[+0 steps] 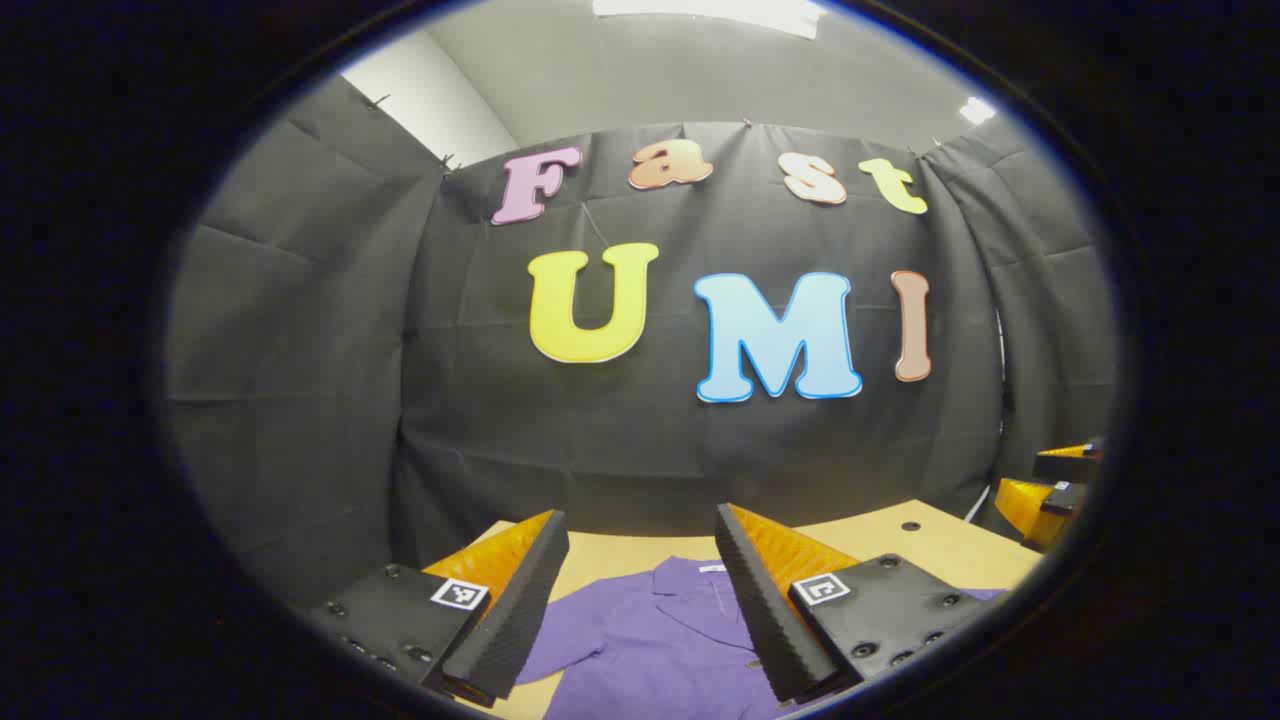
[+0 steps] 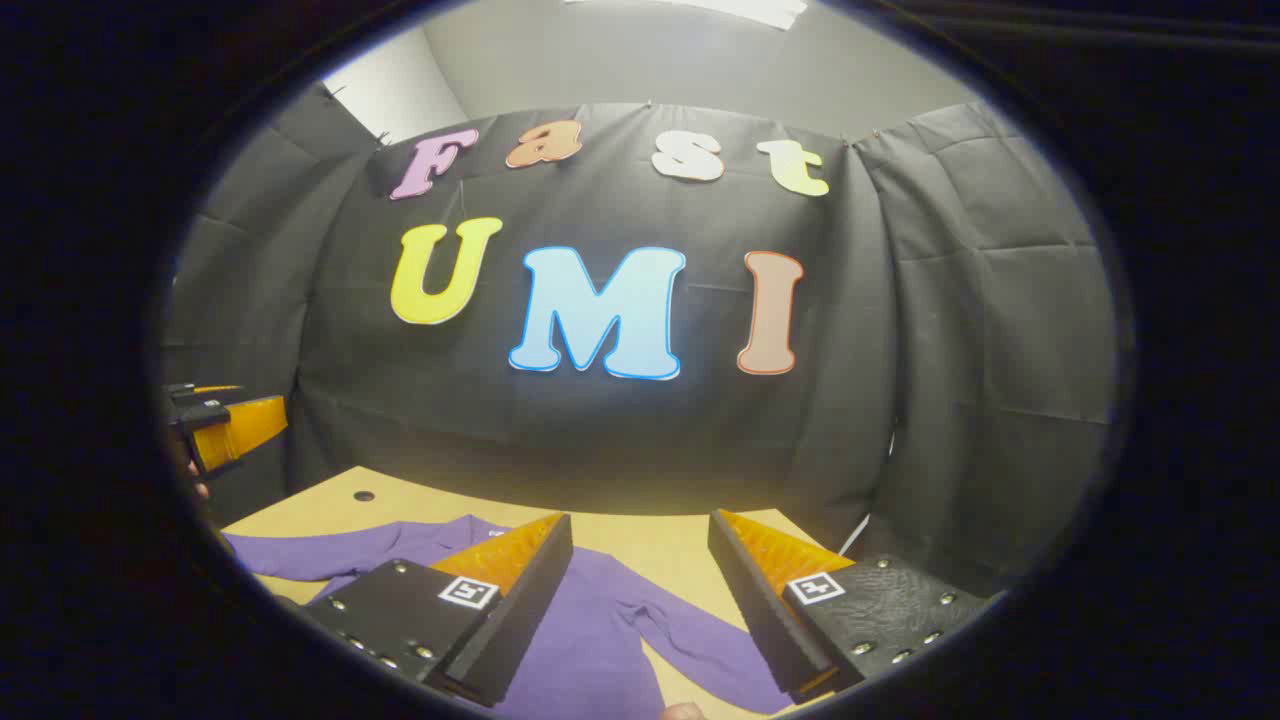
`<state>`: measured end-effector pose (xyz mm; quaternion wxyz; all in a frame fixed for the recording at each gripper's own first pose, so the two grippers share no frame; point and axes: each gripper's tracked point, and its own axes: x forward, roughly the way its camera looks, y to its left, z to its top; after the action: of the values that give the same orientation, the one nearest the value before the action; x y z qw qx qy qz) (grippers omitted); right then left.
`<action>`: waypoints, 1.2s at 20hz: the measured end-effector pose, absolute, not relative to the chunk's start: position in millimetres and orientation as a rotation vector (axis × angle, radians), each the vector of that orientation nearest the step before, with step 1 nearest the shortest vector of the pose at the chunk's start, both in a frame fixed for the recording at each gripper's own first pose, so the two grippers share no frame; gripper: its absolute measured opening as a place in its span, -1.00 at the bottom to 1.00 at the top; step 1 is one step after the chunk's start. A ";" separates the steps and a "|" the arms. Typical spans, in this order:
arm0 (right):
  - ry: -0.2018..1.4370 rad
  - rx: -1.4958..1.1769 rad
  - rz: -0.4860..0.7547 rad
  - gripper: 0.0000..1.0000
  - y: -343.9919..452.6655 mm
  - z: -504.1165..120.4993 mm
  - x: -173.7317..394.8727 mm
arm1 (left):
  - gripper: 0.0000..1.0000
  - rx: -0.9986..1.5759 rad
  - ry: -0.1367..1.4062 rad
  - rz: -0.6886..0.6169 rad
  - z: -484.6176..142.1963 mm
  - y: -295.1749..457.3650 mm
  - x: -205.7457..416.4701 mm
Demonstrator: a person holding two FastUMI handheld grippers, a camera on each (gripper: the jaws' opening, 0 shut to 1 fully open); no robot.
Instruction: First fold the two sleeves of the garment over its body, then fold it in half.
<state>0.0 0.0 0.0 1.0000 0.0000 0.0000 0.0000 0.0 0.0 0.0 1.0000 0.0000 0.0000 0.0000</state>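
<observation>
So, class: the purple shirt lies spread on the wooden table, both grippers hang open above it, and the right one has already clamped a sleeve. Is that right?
Not quite. The right gripper holds nothing: in the right gripper view its fingers stand apart above the sleeve. The purple shirt does lie spread on the wooden table, and the left gripper is open too.

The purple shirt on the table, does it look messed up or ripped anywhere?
Nothing stands out. The purple shirt lies spread on the wooden table, unfolded, with one sleeve stretched out to the side and a few soft wrinkles. No tear or stain shows. The left gripper and right gripper are both open above it.
</observation>
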 end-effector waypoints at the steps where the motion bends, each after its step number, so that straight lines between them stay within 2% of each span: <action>1: 0.003 0.009 0.001 0.79 0.4 -2.1 -0.1 | 0.90 -0.001 0.001 0.006 -0.5 0.7 0.4; 16: 0.039 0.004 -0.022 0.79 -0.7 -14.2 -2.1 | 0.90 0.001 0.011 0.017 -0.7 1.1 0.6; 24: 0.138 0.019 -0.114 0.76 -39.0 -51.5 -6.9 | 0.90 0.010 0.017 -0.010 -2.6 -3.4 0.2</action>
<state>-6.9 -39.0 -51.5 0.9959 0.0094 0.0691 -0.0568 0.2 -3.4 -2.6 0.9999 0.0052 0.0084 -0.0051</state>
